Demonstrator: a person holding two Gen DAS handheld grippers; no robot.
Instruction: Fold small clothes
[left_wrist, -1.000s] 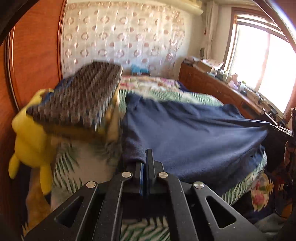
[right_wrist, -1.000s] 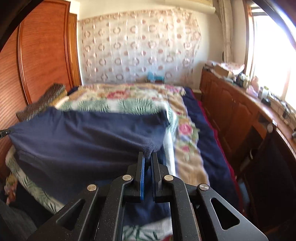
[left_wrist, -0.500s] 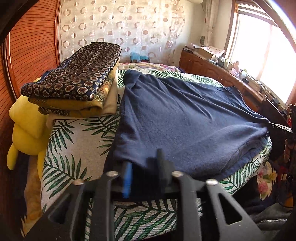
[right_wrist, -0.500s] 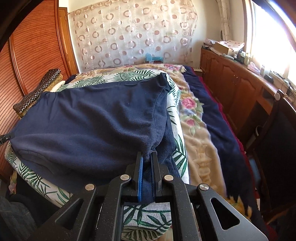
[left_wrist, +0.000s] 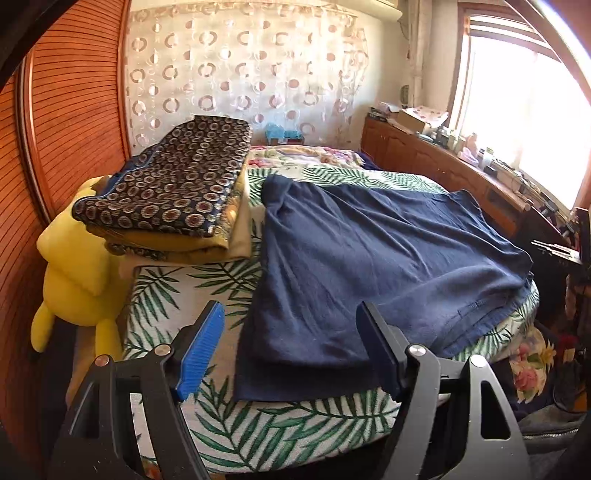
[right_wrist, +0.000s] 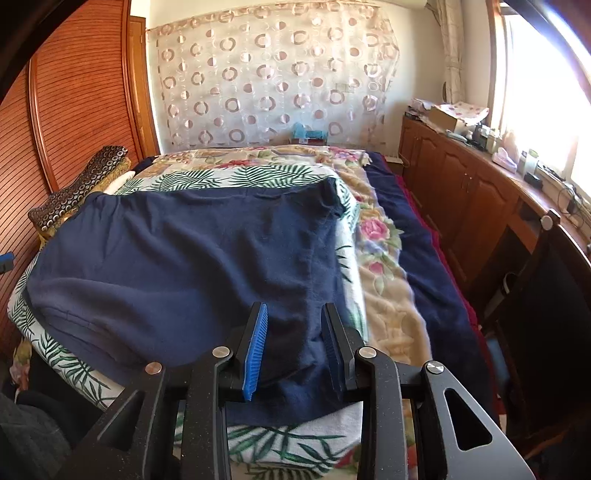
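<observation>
Navy garment (right_wrist: 177, 266) between opening hand-held gripper (right_wrist: 293, 347) jaws

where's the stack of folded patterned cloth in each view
Left wrist: the stack sits large at upper left, left of the navy garment, above the yellow plush.
Right wrist: the stack is small at the far left edge, against the wooden wardrobe.
Shared landmark: the circle-print curtain behind the bed.

wall: circle-pattern curtain (right_wrist: 273, 85) | left: wooden wardrobe (left_wrist: 74, 110) | right: bright window (left_wrist: 524, 110), wooden cabinets (right_wrist: 454, 188)
</observation>
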